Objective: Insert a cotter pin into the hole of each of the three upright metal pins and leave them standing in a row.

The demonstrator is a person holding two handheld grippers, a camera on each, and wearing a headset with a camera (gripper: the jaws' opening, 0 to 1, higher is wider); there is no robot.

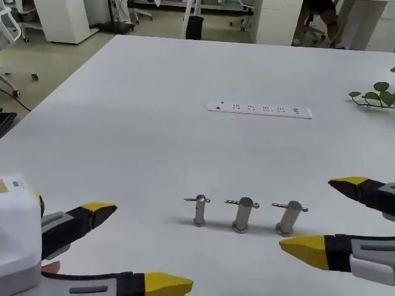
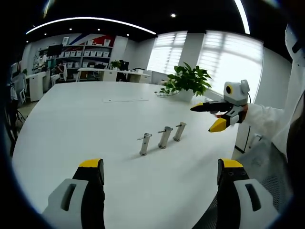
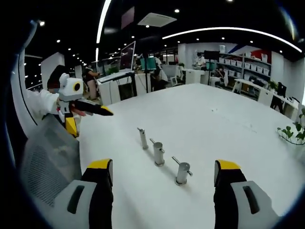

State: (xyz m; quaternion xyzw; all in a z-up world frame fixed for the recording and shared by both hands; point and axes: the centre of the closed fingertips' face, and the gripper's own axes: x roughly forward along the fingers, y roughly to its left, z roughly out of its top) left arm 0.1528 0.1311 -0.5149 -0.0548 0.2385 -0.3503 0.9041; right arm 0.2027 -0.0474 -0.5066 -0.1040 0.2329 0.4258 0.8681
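Metal pins (image 1: 242,214) stand on white table (image 1: 154,123), office chairs (image 1: 9,29) beyond.

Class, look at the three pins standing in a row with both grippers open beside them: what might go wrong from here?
1. The right gripper has a jaw tip that looks close to the nearest metal pin; a swing might topple it and break the row.
2. Each cotter pin sticks out sideways, so a brush from the left gripper might pull one out.

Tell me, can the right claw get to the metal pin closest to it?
Probably yes. The right claw is open, and only bare table lies between it and the nearest pin, which stands upright at the end of the row.
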